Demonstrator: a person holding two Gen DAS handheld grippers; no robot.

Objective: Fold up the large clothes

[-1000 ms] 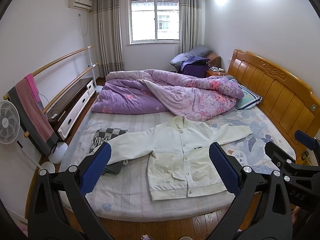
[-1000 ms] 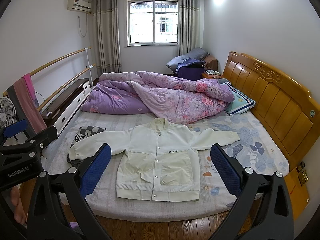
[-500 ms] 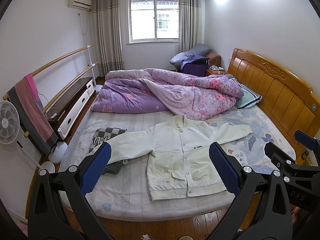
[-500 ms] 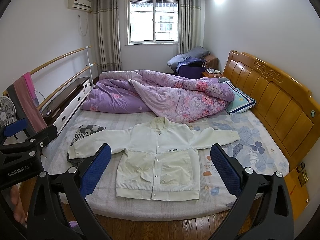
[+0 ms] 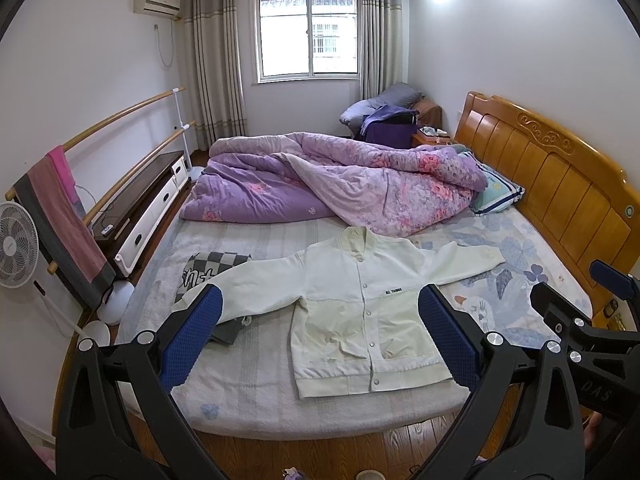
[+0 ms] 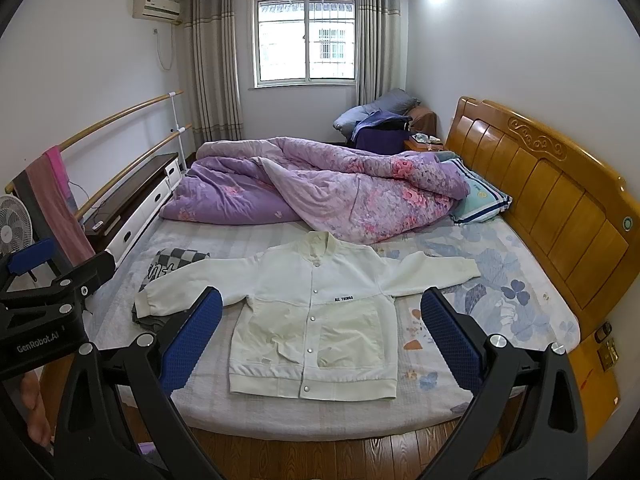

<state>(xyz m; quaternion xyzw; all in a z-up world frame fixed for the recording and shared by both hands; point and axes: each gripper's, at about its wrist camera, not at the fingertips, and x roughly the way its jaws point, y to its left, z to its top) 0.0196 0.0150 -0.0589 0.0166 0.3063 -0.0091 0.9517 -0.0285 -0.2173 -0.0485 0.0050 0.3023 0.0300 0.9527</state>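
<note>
A cream-white button-up jacket (image 5: 360, 300) lies flat and face up on the bed, sleeves spread out to both sides, hem toward me. It also shows in the right wrist view (image 6: 316, 312). My left gripper (image 5: 320, 308) is open and empty, held above the floor in front of the bed's near edge. My right gripper (image 6: 322, 312) is open and empty too, at about the same distance from the jacket. The right gripper's body shows at the right edge of the left wrist view (image 5: 592, 332).
A crumpled purple quilt (image 5: 332, 184) covers the far half of the bed. A checkered dark garment (image 5: 212, 272) lies under the jacket's left sleeve. A wooden headboard (image 5: 552, 184) is on the right; a fan (image 5: 16, 244), towel rail and low cabinet stand left.
Both views have shifted very slightly; the jacket sits a touch higher in frame. Nothing has been touched and both grippers stay open.
</note>
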